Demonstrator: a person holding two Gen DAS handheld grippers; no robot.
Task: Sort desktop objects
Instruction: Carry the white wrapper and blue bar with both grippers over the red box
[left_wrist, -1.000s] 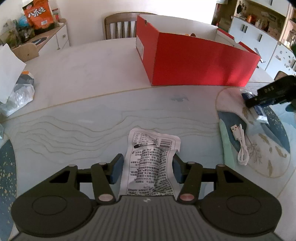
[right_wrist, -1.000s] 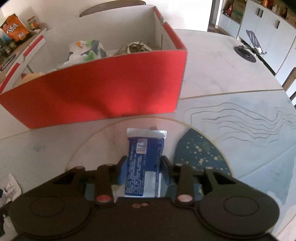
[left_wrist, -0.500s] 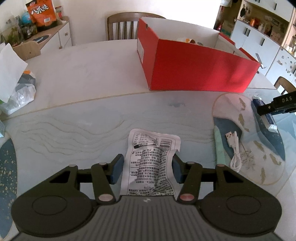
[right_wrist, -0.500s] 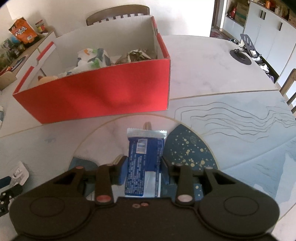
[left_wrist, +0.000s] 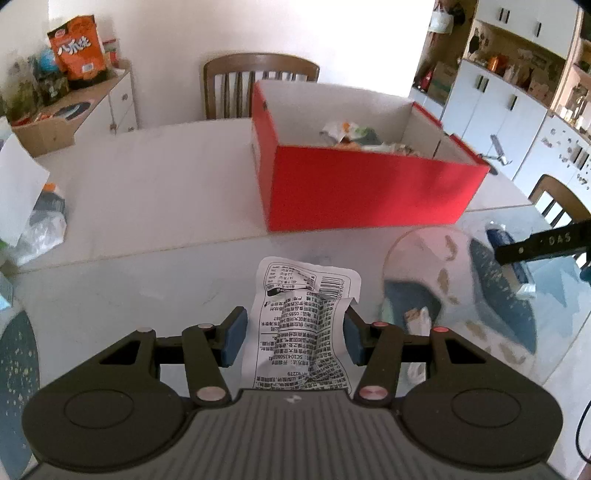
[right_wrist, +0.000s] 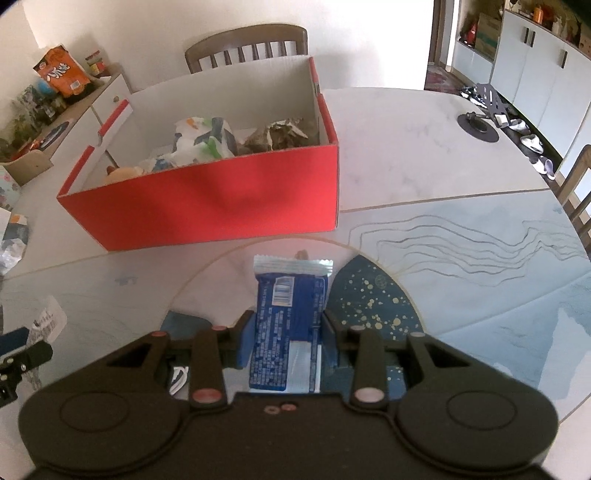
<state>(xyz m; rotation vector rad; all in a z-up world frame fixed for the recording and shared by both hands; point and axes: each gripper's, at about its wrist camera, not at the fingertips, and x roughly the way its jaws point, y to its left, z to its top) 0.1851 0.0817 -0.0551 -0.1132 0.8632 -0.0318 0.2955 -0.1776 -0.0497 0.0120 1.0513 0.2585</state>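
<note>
My left gripper (left_wrist: 293, 334) is shut on a crinkled white snack packet (left_wrist: 306, 325) printed with black text and a barcode, held above the table. My right gripper (right_wrist: 288, 338) is shut on a blue wrapped snack bar (right_wrist: 290, 314) with a silver crimped end, also lifted off the table. An open red box (left_wrist: 369, 192) (right_wrist: 207, 206) stands just beyond both, holding several wrappers and packets. In the left wrist view the right gripper's black finger (left_wrist: 543, 243) and the blue bar show at the far right. In the right wrist view the white packet (right_wrist: 48, 321) shows at the left edge.
A white USB cable (left_wrist: 417, 321) lies on a round fish-patterned placemat (left_wrist: 454, 266). A crumpled plastic bag (left_wrist: 40, 232) and white paper sit at the table's left edge. Wooden chairs (left_wrist: 258, 81) stand behind the table; a black phone stand (right_wrist: 480, 122) is at the far right.
Both grippers have risen with their packets and come nearer the red box; its contents now show from both views. The table drops lower in view.
</note>
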